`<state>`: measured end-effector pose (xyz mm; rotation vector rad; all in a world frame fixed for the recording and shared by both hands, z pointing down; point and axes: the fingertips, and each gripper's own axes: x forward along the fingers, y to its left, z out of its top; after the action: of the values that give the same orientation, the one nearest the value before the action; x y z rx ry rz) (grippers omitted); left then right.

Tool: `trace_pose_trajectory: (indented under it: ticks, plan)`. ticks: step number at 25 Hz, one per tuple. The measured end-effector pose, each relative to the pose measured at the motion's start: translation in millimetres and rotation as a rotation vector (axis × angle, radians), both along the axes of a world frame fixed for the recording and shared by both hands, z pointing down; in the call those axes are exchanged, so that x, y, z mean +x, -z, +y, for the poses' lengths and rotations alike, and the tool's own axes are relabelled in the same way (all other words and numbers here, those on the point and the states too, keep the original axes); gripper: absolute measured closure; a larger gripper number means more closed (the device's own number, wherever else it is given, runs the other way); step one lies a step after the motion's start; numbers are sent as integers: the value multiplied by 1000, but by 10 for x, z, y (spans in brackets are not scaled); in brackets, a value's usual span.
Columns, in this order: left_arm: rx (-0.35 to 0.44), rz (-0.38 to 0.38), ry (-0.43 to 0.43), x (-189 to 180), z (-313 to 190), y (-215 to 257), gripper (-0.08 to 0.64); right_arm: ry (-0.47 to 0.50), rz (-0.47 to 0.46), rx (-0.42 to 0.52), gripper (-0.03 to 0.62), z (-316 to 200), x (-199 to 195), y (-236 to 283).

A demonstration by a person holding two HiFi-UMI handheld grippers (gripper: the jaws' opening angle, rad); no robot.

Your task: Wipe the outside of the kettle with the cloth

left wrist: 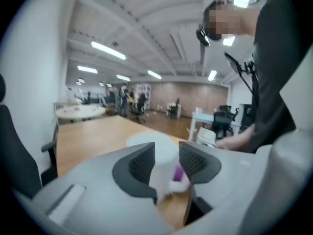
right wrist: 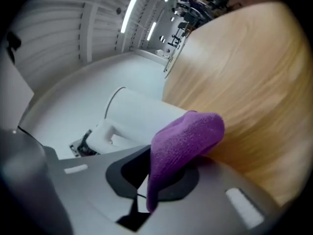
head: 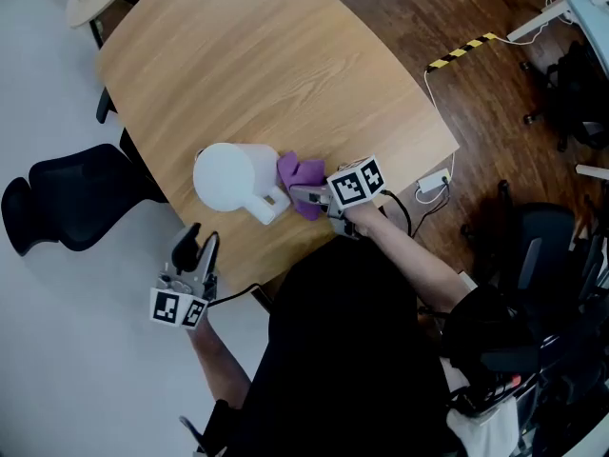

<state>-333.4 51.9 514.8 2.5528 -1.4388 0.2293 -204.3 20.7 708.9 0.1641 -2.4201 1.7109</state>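
Observation:
A white kettle point(head: 231, 177) stands near the front edge of the wooden table point(head: 285, 65), its handle point(head: 269, 206) turned toward me. My right gripper point(head: 306, 196) is shut on a purple cloth point(head: 302, 176), which sits right beside the handle. In the right gripper view the cloth point(right wrist: 183, 141) bulges out from between the jaws, with the kettle point(right wrist: 139, 110) just beyond it. My left gripper point(head: 197, 246) hangs off the table's front edge, clear of the kettle, jaws apart and nothing in them. Through its gap point(left wrist: 166, 166) the kettle point(left wrist: 159, 151) shows further off.
A black office chair point(head: 76, 193) stands left of the table. A white adapter with a cable point(head: 433, 181) hangs at the table's right edge. More chairs point(head: 547, 236) and yellow-black tape point(head: 461, 51) are on the floor to the right.

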Motion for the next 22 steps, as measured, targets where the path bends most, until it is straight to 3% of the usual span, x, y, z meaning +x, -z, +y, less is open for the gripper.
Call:
trace_pose_trajectory:
  ticks: [1,3,5,7,9,11,15,18,22]
  plan:
    - [97,24,22,-158,-283,298,288,1,-29,-50,569,90,0,33]
    - [167,-40,-14,-222,-844,562,279,20,7,-115,569,319,-49,-47]
    - [126,-152,-109,-77,-1222,474,262,40,20,-178,569,618,-187,-91]
    - [57,-227,-262,169,-1361,207,258,51,-34,-251,569,834,-362,11]
    - [0,-280,-386,394,-1360,87,271,43,-81,-297,569,909,-507,141]
    - [-38,-285,-418,433,-1283,30,299,3,-99,-298,569,878,-584,208]
    - [-67,-282,-306,223,-1088,-48,360,-133,-123,-219,568,695,-475,219]
    - [-74,-321,-185,48,-848,-98,427,-250,-142,-117,569,410,-363,250]
    - [-49,-320,-72,89,-598,-106,454,-351,-63,78,569,-25,-91,620]
